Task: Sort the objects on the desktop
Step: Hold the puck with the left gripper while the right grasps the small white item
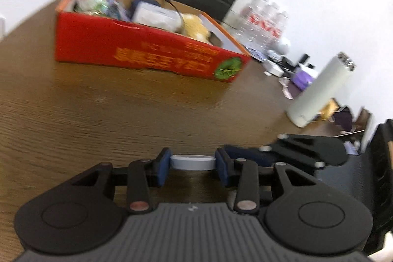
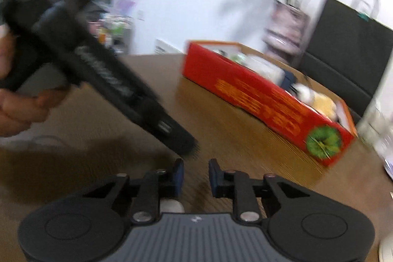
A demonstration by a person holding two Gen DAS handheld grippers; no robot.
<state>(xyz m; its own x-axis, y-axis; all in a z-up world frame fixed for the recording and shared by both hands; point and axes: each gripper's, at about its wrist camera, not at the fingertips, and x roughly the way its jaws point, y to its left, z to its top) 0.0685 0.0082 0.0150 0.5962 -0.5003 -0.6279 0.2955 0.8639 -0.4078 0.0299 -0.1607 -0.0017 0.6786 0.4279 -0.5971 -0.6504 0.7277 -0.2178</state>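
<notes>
left hand-held gripper (image 1: 192,163) — black linkage arms | blue pads | silver pivot screws | grey ribbed body

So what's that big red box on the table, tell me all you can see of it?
The red box is an open-topped cardboard carton, long and low, lying flat on the wooden table. Its side carries orange-yellow lettering, too blurred to read, and a green leafy picture at one corner. The inside is plain brown card. It is already fairly full: a white packet, something yellow and fluffy, a dark cable. Neither gripper touches it.

One red box (image 1: 137,50), one white flask (image 1: 319,92), one white disc (image 1: 192,162), one pack of water bottles (image 1: 264,23), two grippers (image 1: 192,163), one table (image 1: 98,114).
</notes>
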